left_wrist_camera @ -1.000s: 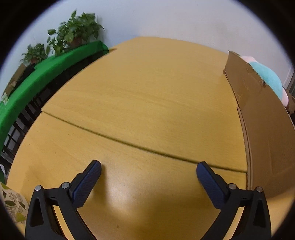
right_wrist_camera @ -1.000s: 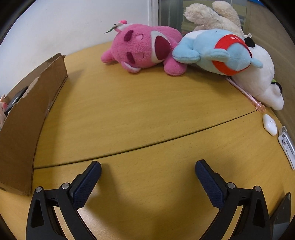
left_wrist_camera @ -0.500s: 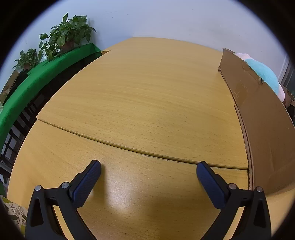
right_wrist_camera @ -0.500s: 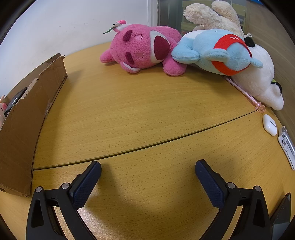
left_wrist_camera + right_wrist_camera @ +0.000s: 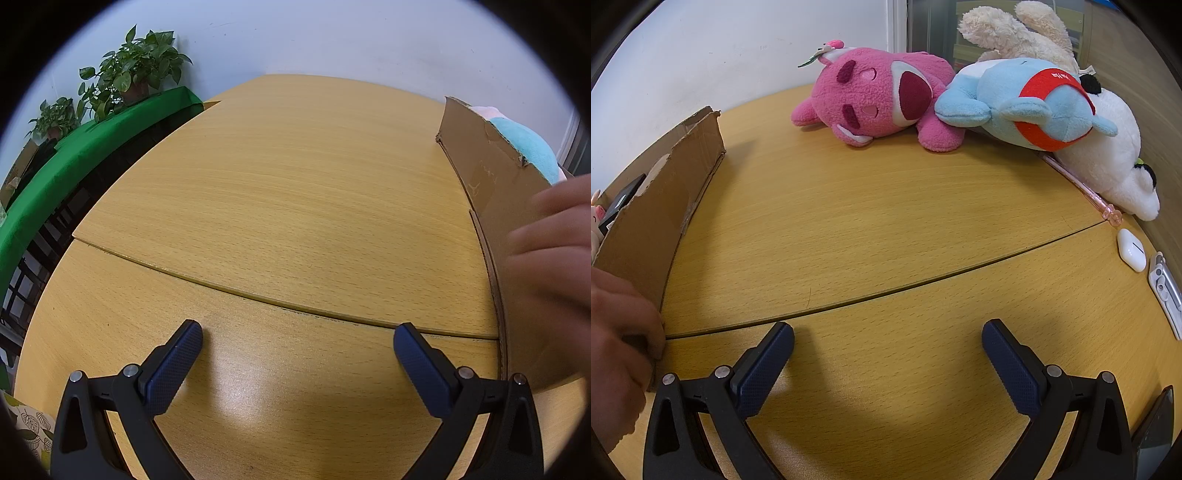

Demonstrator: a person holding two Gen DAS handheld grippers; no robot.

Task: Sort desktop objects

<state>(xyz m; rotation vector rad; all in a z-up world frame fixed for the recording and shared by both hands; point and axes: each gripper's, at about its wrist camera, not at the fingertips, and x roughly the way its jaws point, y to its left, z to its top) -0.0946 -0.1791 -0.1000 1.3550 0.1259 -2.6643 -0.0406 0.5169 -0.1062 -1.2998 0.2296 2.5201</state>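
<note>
Gaping empty, both tongs, left tongs (image 5: 297,341), right tongs (image 5: 887,339), cardboard box (image 5: 661,206) between them, plush toys (image 5: 967,99) far ahead.

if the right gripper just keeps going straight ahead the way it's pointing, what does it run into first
Bare table first; the way looks free until the pink plush at the far edge, roughly in line with the right gripper. Depth is unclear.

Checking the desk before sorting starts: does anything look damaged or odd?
The cardboard box has a torn, ragged top edge, and a bare hand grips its near corner, beside the open right gripper.
</note>
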